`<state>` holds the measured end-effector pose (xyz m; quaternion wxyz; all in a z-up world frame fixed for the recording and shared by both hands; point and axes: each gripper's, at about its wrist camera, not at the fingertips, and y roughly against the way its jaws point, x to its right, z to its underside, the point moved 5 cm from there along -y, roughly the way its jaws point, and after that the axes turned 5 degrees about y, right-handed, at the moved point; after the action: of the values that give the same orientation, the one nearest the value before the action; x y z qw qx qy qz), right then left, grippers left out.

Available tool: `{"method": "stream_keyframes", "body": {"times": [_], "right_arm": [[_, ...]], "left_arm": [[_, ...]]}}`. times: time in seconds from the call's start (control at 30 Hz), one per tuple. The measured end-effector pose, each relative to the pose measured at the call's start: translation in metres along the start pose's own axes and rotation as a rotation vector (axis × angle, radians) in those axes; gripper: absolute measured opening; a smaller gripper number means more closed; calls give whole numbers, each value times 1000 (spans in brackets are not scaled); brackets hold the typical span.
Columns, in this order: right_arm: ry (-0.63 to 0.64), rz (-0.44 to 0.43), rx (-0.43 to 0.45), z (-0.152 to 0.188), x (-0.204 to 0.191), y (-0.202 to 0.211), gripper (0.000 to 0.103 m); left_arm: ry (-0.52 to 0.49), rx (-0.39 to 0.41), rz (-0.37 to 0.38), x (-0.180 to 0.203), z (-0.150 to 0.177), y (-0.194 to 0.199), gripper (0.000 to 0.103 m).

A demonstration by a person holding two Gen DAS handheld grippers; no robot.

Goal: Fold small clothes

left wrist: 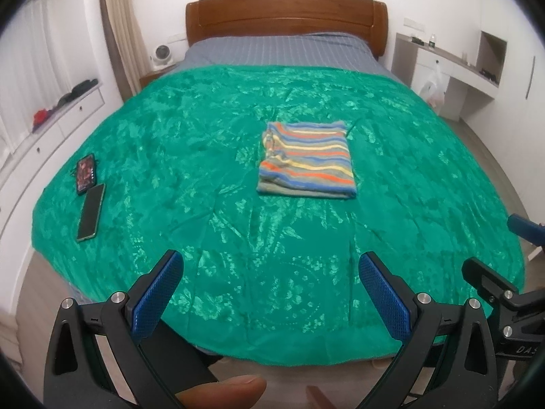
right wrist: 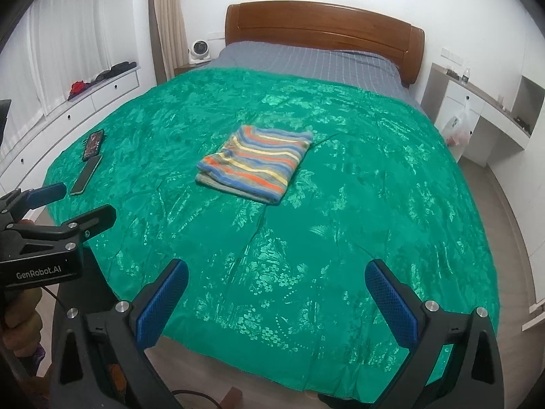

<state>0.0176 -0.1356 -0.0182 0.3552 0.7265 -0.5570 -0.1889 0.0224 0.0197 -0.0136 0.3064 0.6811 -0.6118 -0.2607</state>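
Note:
A striped garment point(left wrist: 306, 161), in blue, orange, yellow and grey, lies folded into a neat rectangle in the middle of the green bedspread point(left wrist: 238, 238). It also shows in the right wrist view point(right wrist: 255, 163). My left gripper point(left wrist: 270, 272) is open and empty, held back above the bed's near edge, well short of the garment. My right gripper point(right wrist: 276, 283) is open and empty too, also above the near edge. The left gripper also shows at the left edge of the right wrist view point(right wrist: 81, 201), open.
Two phones point(left wrist: 89, 197) lie on the bedspread at the left, also seen in the right wrist view point(right wrist: 89, 160). A wooden headboard point(left wrist: 286, 13) stands at the far end. White drawers point(left wrist: 51, 129) run along the left wall, a white desk point(left wrist: 453, 64) along the right.

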Motion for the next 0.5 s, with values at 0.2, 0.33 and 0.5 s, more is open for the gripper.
{"method": "stream_keyframes", "body": {"times": [0.2, 0.33, 0.5], "right_arm": [[0, -55, 14, -4, -3, 8, 102], [3, -65, 20, -8, -5, 11, 102], [8, -61, 37, -12, -8, 15, 102]], "left_arm": [[-1, -4, 3, 0, 0, 3, 103], [-2, 8, -15, -3, -1, 7, 103], [1, 21, -5, -4, -4, 13, 103]]}}
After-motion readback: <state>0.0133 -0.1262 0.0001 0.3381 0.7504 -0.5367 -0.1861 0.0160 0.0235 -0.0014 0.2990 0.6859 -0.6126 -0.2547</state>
